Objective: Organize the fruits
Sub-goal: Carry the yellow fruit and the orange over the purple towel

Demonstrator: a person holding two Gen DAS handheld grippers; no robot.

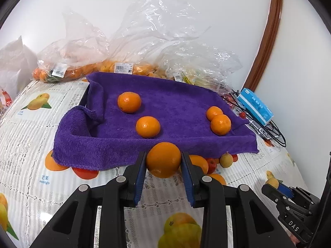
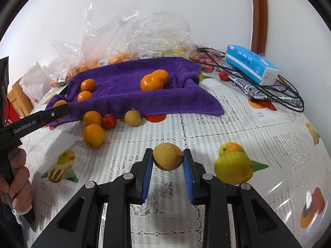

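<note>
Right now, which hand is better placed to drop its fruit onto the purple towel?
Left. The left gripper holds its orange right at the purple towel's near edge; the right gripper holds its small tan fruit farther back.

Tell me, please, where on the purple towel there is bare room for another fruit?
The purple towel is free in the middle, between the two left oranges and the right pair, and along its back edge. The tablecloth just before its front hem is crowded.
</note>
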